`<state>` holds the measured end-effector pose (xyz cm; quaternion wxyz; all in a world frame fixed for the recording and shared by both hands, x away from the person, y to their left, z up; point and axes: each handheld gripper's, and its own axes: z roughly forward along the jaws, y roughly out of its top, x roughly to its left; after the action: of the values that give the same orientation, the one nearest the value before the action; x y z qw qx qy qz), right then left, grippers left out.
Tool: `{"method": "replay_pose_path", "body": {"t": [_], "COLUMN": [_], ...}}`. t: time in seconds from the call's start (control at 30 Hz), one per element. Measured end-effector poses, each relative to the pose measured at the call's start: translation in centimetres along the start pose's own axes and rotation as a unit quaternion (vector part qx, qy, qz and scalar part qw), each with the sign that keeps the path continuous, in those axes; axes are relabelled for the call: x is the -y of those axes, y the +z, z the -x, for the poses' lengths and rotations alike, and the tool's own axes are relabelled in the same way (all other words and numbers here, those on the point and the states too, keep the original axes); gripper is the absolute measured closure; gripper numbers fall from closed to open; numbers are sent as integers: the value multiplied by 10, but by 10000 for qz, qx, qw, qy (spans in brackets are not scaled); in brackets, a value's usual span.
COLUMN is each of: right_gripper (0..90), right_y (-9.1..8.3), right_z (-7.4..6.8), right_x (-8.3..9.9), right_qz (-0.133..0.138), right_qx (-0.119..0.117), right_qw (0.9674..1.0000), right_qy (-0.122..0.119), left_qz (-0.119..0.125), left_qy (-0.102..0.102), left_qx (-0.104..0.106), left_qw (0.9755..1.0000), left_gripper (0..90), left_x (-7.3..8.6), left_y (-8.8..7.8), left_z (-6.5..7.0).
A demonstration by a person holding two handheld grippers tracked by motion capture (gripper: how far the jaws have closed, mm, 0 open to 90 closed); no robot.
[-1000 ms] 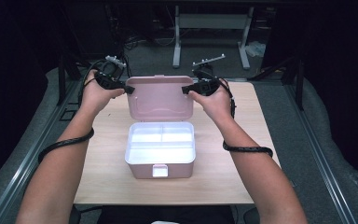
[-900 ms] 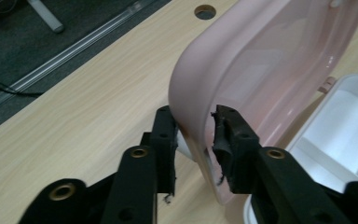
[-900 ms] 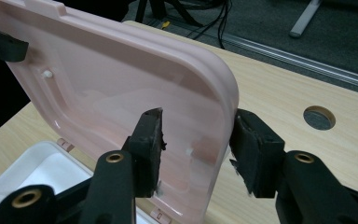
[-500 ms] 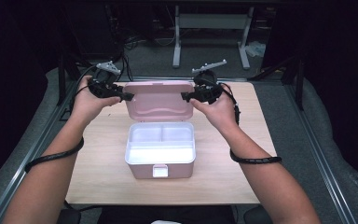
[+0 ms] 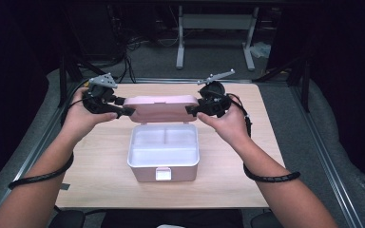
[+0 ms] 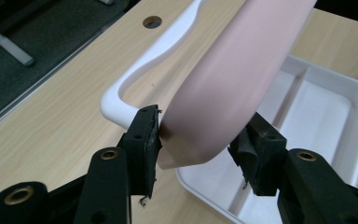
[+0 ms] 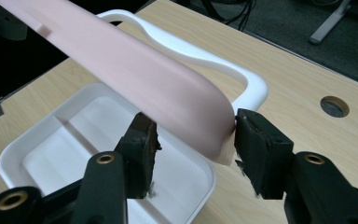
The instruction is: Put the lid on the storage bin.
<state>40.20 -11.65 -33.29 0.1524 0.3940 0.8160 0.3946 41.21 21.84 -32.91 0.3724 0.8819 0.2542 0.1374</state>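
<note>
A pink box [image 5: 145, 174] with a white divided inside [image 6: 345, 107] [image 7: 42, 154] stands open at mid-table. Its pink lid [image 5: 161, 108] [image 6: 233, 70] [image 7: 135, 70] leans forward over the box from the back rim, a white handle [image 6: 135, 79] [image 7: 205, 53] on its far face. My left gripper [image 5: 127, 110] [image 6: 193, 140] straddles the lid's left end. My right gripper [image 5: 192, 110] [image 7: 193, 135] straddles the right end. Both pairs of jaws have just been opening; the lid's ends sit between them and the pads no longer press on it.
The wooden table [image 5: 100, 161] has a round hole [image 6: 152, 21] [image 7: 334, 106] near its far edge. A white latch [image 5: 163, 174] faces me on the box front. Beyond the table, a metal stand [image 5: 214, 23] and cables lie on the dark floor.
Both hands have come toward me with the lid's ends. The lid's top edge has tipped forward and lower over the box, so less of its face shows.
</note>
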Motion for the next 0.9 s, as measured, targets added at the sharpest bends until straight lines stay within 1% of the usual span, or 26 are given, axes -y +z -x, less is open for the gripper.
{"method": "replay_pose_path", "body": {"t": [0.03,0.1,0.2,0.3,0.4,0.43,0.5,0.57,0.6,0.67,0.77,0.83,0.9], "right_gripper": [487,486,486,479,461,462,463,465,465,464,464,461,462], "right_y": [-1,-3,-6,-9,-9,-8,-7,-7,-7,-8,-11,-13,-14], "right_z": [-2,-4,-7,-10,-14,-14,-15,-17,-18,-21,-24,-27,-29], "right_x": [1,4,9,17,30,33,43,52,57,64,74,79,84], "right_qz": [-15,-75,-142,-206,-269,-286,-318,-363,-365,-324,-293,-260,-274], "right_qx": [-12,-22,-66,-108,-199,-211,-320,-373,-375,-406,-445,-469,-488], "right_qw": [10000,10000,9999,9997,9994,9993,9989,9986,9986,9986,9985,9984,9982], "right_qy": [-12,-30,-51,-71,-113,-122,-78,-67,-83,-109,-146,-167,-229], "left_qz": [-31,-41,-77,-141,-226,-207,-227,-267,-324,-382,-395,-429,-439], "left_qy": [12,37,123,209,330,338,338,404,476,523,539,517,491], "left_qx": [45,69,61,30,6,-19,-18,-95,-131,-185,-206,-138,-64], "left_qw": [10000,10000,9999,9997,9992,9992,9992,9988,9983,9977,9976,9976,9978], "left_gripper": [533,534,530,519,498,493,475,464,459,457,459,462,491], "left_x": [1,3,7,14,24,27,34,40,42,46,52,58,64], "left_y": [-1,-3,-5,-7,-6,-5,-4,-3,-2,-2,-2,-2,-2], "left_z": [2,5,12,21,31,34,39,45,49,54,61,65,68]}}
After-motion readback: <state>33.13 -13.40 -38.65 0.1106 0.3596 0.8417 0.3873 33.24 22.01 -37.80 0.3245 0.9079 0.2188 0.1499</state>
